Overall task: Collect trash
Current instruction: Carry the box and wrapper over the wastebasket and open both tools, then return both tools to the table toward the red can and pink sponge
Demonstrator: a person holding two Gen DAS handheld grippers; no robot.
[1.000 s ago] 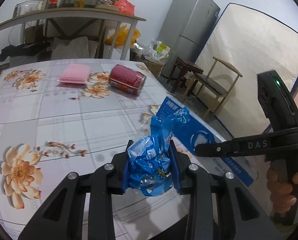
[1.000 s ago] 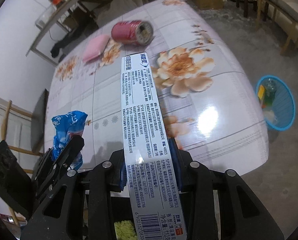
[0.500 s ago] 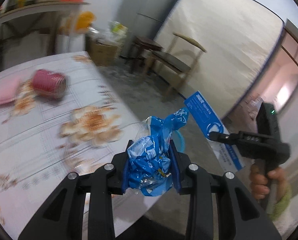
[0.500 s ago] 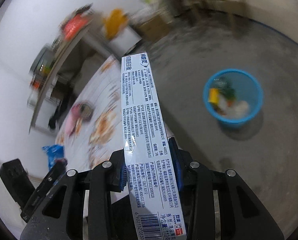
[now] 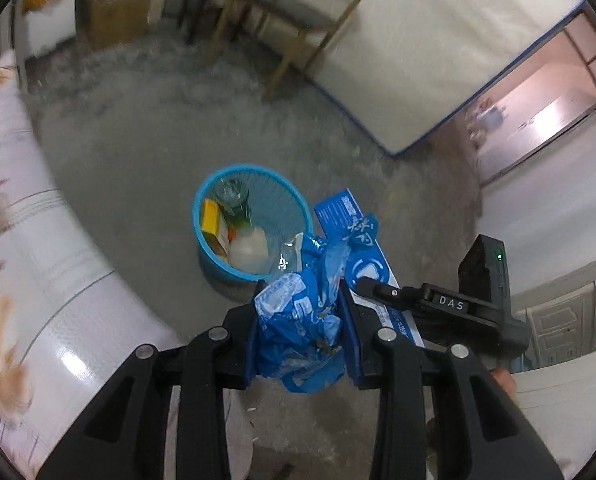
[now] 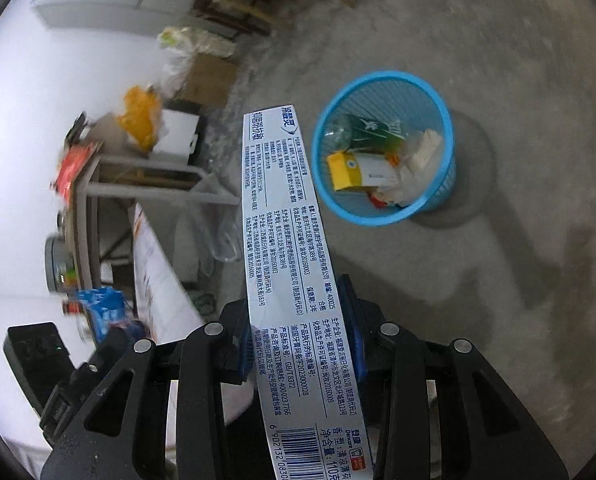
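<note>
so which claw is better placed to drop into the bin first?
Probably left: the left claw, shut on the blue wrapper, sits almost over the blue basket. The right claw holds the long toothpaste box beside it.

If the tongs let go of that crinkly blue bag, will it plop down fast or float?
The crumpled blue plastic wrapper looks thin and squashed between the left tongs, so it is probably very light and floppy. It would likely flutter down slowly and might drift past the round blue mesh wastebasket on the floor.

Left gripper (image 5: 299, 334): matte black linkage arms, silver round screws, blue finger pads. Right gripper (image 6: 299, 332): identical build; body lettered "DAS", green indicator light.
</note>
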